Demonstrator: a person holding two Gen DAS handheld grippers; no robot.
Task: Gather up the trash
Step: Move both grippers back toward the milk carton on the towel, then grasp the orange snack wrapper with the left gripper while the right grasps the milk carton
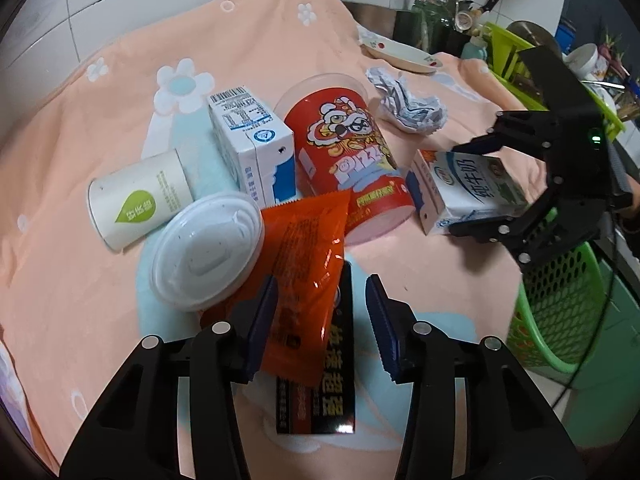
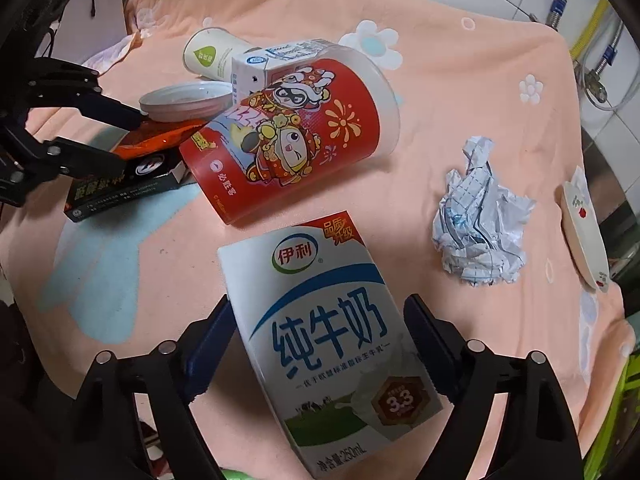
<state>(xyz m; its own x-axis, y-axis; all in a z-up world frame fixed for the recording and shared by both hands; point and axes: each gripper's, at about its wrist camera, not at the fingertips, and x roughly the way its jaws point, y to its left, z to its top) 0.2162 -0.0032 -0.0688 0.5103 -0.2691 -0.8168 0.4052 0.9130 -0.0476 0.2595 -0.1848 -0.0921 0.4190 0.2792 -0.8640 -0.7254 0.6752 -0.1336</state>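
My right gripper (image 2: pixel 320 344) is shut on a white and blue milk carton (image 2: pixel 328 332), held just above the peach cloth; it also shows in the left wrist view (image 1: pixel 468 188). My left gripper (image 1: pixel 322 316) is open, its pads on either side of an orange snack wrapper (image 1: pixel 308 264) and a black box (image 1: pixel 320 392). Behind lie a red tub (image 1: pixel 352 160), a second milk carton (image 1: pixel 256 144), a white paper cup (image 1: pixel 140 200), a white plastic lid (image 1: pixel 208 248) and a crumpled paper ball (image 1: pixel 408 104).
A green perforated basket (image 1: pixel 560 312) stands below the table's right edge. A white plate (image 1: pixel 400 52) lies at the far edge, with a green dish rack (image 1: pixel 516 52) and kitchen items behind it. The peach flowered cloth (image 1: pixel 100 120) covers the table.
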